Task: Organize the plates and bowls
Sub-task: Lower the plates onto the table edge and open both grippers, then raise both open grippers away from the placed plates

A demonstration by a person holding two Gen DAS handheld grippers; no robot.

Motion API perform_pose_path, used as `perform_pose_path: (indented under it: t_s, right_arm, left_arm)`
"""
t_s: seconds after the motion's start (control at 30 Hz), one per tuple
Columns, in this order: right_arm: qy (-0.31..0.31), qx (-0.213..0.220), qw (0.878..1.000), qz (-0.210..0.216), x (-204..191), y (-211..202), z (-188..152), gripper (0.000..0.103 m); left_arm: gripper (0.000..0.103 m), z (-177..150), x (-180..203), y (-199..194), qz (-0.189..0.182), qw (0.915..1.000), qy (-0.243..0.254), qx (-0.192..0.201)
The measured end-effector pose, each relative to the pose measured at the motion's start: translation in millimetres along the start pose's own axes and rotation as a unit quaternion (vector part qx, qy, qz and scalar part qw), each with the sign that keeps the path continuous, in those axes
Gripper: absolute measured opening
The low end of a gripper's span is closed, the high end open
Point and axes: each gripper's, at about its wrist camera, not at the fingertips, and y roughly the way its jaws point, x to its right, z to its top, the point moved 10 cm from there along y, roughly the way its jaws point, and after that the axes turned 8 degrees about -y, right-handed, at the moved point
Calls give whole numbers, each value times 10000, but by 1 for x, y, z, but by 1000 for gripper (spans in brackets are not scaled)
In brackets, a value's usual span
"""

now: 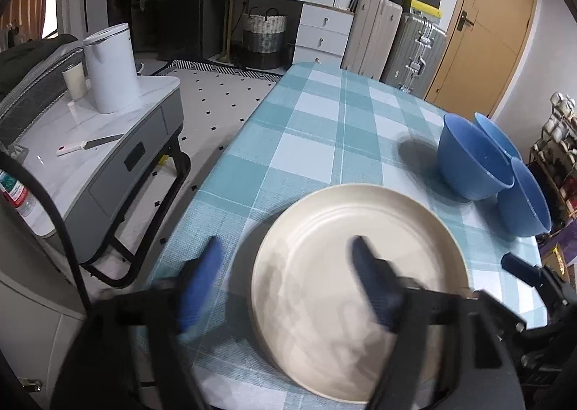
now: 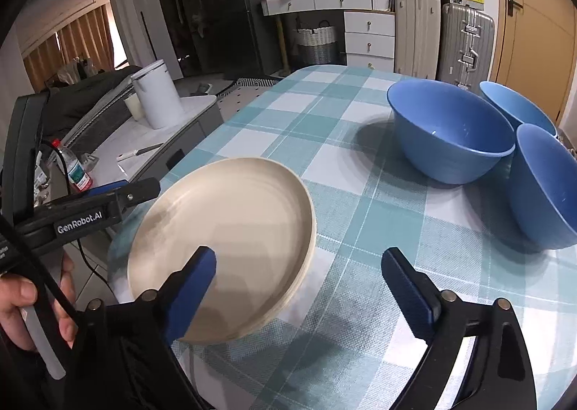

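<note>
On your left, the cream plates (image 2: pixel 230 236) sit stacked on the worktop (image 2: pixel 324 128); both your left claw (image 1: pixel 288 283) and right claw (image 2: pixel 299 287) are released, empty. Rightward, three blue bowls (image 2: pixel 450 135) remain unnested.

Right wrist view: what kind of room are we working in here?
Most likely a lived-in home, a dining corner that doubles as storage. A checked tablecloth covers the table, with stacked suitcases and a white chest of drawers behind it, and a kettle on a side cabinet.
</note>
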Motion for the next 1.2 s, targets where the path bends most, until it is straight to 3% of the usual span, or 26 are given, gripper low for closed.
perform_pose_path:
  t_s: [0.1, 0.43, 1.2]
  right_arm:
    - [-44, 87, 9999, 132, -5, -2, 0, 99]
    - [193, 324, 9984, 427, -12, -8, 2, 99]
    - [352, 688, 9967, 237, -1, -25, 12, 101]
  left_arm:
    - [86, 7, 2, -10, -105, 9996, -60, 247]
    - [86, 6, 10, -8, -141, 9997, 80, 205]
    - [86, 6, 16, -13, -113, 9992, 168, 345]
